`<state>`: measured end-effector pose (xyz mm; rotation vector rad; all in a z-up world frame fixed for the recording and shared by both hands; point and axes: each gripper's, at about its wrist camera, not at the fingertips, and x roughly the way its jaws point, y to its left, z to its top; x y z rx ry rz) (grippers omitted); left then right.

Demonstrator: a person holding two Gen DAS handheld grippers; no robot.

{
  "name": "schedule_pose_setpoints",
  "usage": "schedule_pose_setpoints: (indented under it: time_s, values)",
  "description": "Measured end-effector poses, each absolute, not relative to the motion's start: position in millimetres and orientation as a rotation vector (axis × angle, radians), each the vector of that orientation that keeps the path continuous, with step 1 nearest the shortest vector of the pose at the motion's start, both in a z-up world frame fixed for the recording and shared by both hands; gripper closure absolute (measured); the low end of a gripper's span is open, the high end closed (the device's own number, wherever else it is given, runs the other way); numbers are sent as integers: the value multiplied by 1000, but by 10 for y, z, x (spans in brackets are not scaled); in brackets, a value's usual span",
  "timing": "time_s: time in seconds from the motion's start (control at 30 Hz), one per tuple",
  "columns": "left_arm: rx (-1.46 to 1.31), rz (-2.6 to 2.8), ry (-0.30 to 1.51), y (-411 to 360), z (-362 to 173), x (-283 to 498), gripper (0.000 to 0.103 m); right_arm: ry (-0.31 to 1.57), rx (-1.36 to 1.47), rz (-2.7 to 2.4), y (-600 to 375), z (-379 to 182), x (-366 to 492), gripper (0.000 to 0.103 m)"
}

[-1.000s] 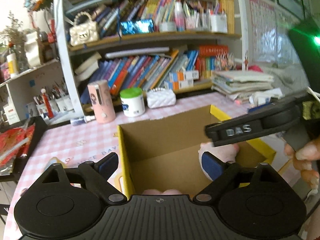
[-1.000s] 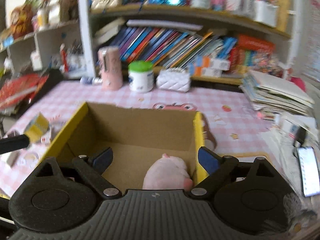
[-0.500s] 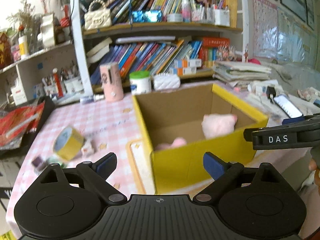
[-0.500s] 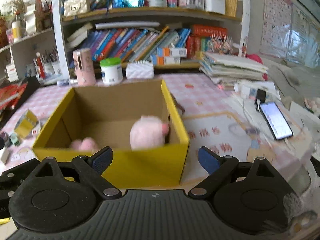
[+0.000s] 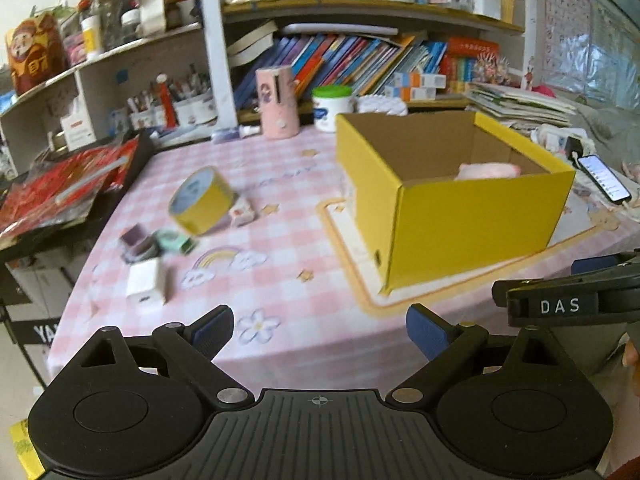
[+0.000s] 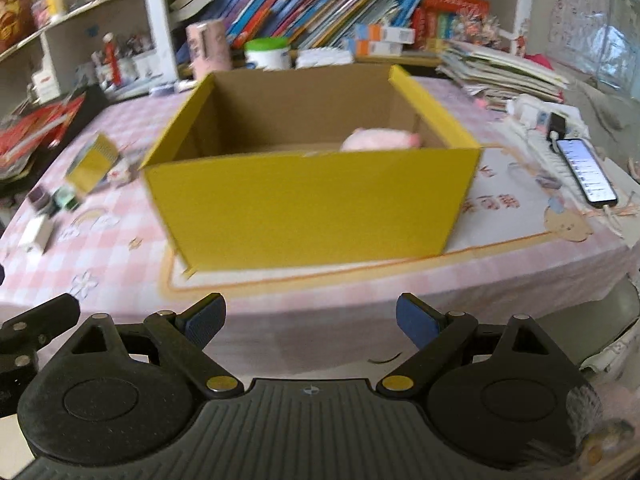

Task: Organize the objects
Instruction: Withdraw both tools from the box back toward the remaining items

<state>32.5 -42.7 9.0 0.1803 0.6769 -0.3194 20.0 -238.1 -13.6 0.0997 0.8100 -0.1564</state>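
Yellow tape roll (image 5: 201, 201) and small bits beside it remain loose at the left of the table; pink plush (image 6: 380, 139) is already in the yellow cardboard box (image 6: 312, 204). Left gripper (image 5: 320, 330) and right gripper (image 6: 311, 320) have both pulled back off the box, jaws wide, nothing held. Judgement: plush drop done, tape roll next.

An open yellow cardboard box (image 6: 312, 200) is seen upright at frame centre, a pink plush toy (image 6: 380, 139) lying inside. A tilted yellow tape roll (image 5: 200, 200) and small items lie centre left.
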Motion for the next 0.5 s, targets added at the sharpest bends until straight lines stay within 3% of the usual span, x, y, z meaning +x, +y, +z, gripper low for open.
schedule_pose_setpoints:
  time_s: [0.5]
  values:
    - [135, -241, 709, 362, 37, 55, 8, 861, 70, -43, -1597, -198, -5, 11]
